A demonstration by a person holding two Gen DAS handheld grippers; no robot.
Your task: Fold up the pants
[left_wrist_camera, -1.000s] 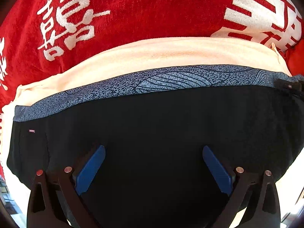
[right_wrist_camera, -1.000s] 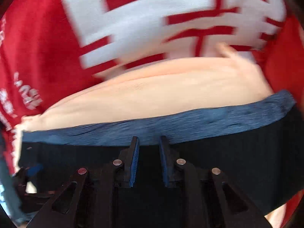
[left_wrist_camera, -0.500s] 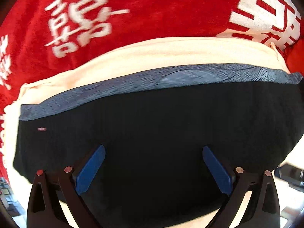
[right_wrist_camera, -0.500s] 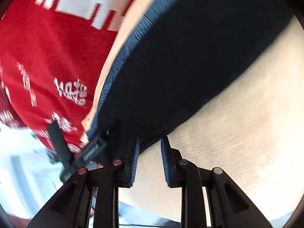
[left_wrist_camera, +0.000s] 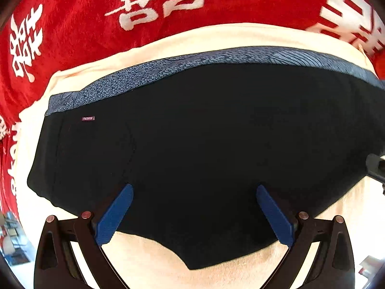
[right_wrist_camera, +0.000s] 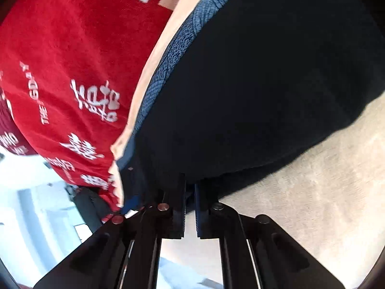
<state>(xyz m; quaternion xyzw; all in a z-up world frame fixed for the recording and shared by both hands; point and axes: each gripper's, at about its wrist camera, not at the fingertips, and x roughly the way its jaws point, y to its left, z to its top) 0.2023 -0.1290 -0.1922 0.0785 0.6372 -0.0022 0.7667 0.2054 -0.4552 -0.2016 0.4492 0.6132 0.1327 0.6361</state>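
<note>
The black pants (left_wrist_camera: 204, 144) lie folded in a flat stack, with a blue-grey patterned garment (left_wrist_camera: 144, 77) and a cream garment (left_wrist_camera: 216, 36) under them. A small "FASHION" label (left_wrist_camera: 87, 118) sits near the pants' left corner. My left gripper (left_wrist_camera: 192, 192) is open, its blue pads (left_wrist_camera: 115, 214) wide apart over the pants' near edge, holding nothing. In the right wrist view the pants (right_wrist_camera: 264, 84) fill the upper right. My right gripper (right_wrist_camera: 190, 187) has its jaws nearly together at the pants' near edge; whether cloth is pinched is hidden.
A red blanket with white characters (left_wrist_camera: 120, 12) covers the surface behind the stack, also seen in the right wrist view (right_wrist_camera: 60, 72). Cream cloth (right_wrist_camera: 312, 180) lies under the pants. The other gripper's dark body (left_wrist_camera: 375, 166) shows at the right edge. A bright room lies beyond (right_wrist_camera: 36, 192).
The right gripper swung from facing the stack head-on to the pants' side edge and closed in on it. The left gripper pulled back slightly, staying open.
</note>
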